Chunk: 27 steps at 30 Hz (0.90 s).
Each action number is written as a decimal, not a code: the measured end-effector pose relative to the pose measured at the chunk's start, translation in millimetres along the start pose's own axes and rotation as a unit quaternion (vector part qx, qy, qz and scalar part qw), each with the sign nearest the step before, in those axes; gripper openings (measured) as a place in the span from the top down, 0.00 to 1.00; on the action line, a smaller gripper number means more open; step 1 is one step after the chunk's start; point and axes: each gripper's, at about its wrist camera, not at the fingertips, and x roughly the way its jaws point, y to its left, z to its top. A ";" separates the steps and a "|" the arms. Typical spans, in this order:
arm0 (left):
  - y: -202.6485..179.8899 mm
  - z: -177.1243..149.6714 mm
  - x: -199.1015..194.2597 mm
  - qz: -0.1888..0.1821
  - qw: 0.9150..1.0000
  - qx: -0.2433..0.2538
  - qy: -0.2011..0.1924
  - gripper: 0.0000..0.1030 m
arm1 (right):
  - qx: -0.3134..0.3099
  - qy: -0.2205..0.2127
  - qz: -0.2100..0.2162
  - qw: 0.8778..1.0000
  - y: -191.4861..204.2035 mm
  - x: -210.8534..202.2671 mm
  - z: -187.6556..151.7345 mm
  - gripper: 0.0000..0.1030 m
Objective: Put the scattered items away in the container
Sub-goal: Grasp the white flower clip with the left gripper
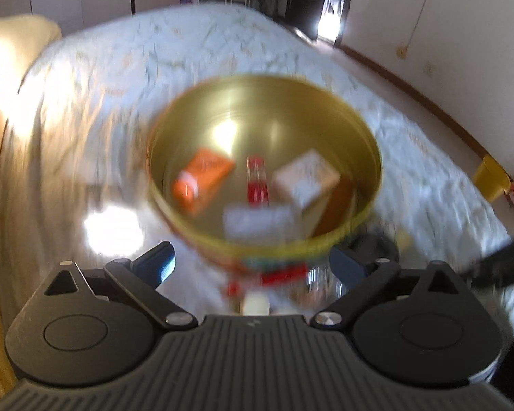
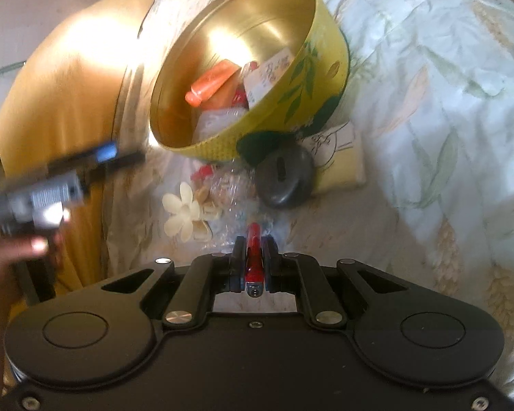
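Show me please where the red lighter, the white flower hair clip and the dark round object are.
red lighter [image 2: 254, 260]: right wrist view, on its red body between the shut claw's fingers.
white flower hair clip [image 2: 181, 214]: right wrist view, at the flower's centre.
dark round object [image 2: 286, 178]: right wrist view, on its top face.

bed [image 2: 428, 102]: pale leaf-print cover, rumpled, fills right of right-wrist frame | yellow tin [image 2: 311, 78]: upper centre, on cover, tilted | dark round disc [image 2: 284, 181]: just below tin | cream flower clip [image 2: 181, 214]: lower left of disc | clear wrapped packet [image 2: 229, 185]: between clip and disc | yellow pillow [image 2: 68, 78]: upper left
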 end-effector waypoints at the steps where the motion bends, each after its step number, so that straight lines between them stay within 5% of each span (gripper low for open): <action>1: 2.1 -5.3 1.1 -0.001 1.000 -0.004 0.010 0.01 | 0.004 -0.004 0.001 1.000 -0.9 -1.8 0.6 0.91; 18: -15.1 -44.7 58.3 0.024 0.996 0.024 0.082 0.03 | 0.012 -0.009 -0.020 1.000 -5.1 -1.3 0.6 0.91; 20: -13.8 -46.7 63.2 0.019 0.996 0.022 0.090 0.09 | 0.010 -0.007 -0.022 1.000 -3.7 0.0 0.8 0.91; 22: -11.7 -49.6 69.8 0.011 0.994 0.008 0.110 0.42 | 0.009 -0.010 -0.021 1.000 -3.0 -0.1 1.0 0.91; 27: -10.0 -49.5 62.7 -0.001 0.993 -0.005 0.116 0.43 | 0.007 -0.010 -0.023 1.000 -1.9 -0.1 0.7 0.91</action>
